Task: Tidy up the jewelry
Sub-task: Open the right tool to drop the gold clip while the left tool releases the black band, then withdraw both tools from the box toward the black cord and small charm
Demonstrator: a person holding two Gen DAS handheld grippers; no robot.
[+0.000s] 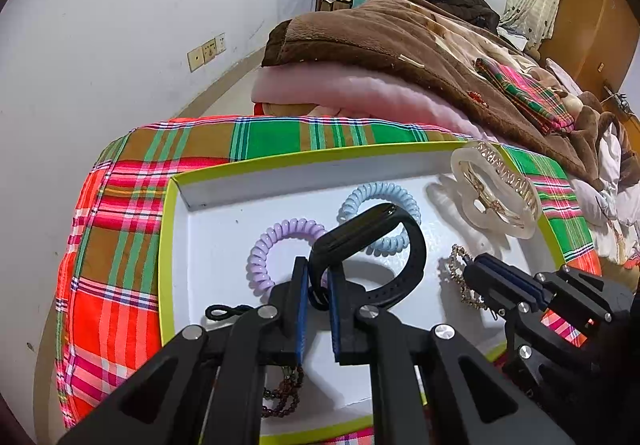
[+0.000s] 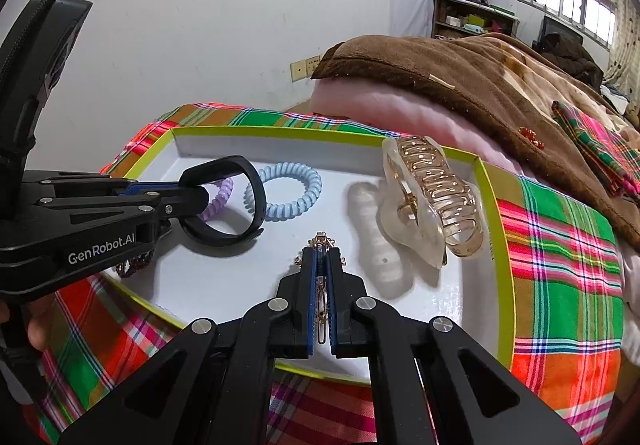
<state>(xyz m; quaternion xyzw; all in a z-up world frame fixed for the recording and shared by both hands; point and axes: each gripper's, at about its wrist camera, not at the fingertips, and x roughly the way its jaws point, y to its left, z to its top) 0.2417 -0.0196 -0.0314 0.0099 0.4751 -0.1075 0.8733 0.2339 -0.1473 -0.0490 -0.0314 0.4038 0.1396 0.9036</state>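
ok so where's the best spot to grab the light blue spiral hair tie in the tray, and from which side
Probably the far arc of the light blue spiral hair tie, taken from above with one finger inside the ring and one outside. It lies flat on the floor of the tray, so a side approach has little to pinch. Its near edge sits under the black wristband held in the left gripper; the far arc is clear.

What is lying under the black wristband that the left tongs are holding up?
Beneath the black wristband lie a lilac spiral hair tie and a light blue spiral hair tie on the white box floor. The band and left tongs hide part of each tie.
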